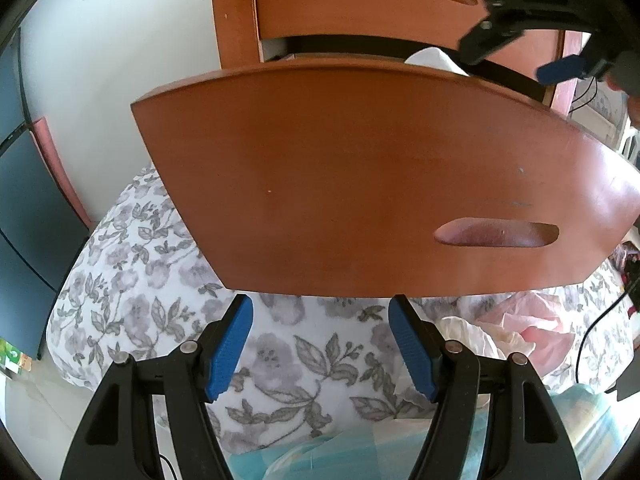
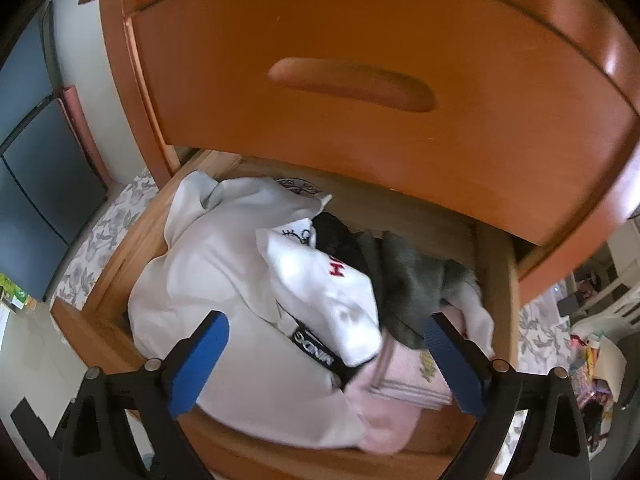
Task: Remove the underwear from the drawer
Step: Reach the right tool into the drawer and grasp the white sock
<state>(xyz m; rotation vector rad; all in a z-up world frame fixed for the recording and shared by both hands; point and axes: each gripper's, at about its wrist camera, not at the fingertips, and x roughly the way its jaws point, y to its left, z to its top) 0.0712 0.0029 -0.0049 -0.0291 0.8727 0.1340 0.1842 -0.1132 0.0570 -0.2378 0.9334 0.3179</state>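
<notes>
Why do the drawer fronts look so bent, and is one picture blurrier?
Left wrist view: the fisheye lens bows the open drawer front, and dark corners ring the picture. Right wrist view: softer, the clothes slightly smeared, with glare on the cabinet wood at upper right.

soft, even daylight in both views, with pale glare on the glossy drawer front. strong fisheye bending and black corners. the right wrist view is motion-blurred over the clothes; the left is sharper.
</notes>
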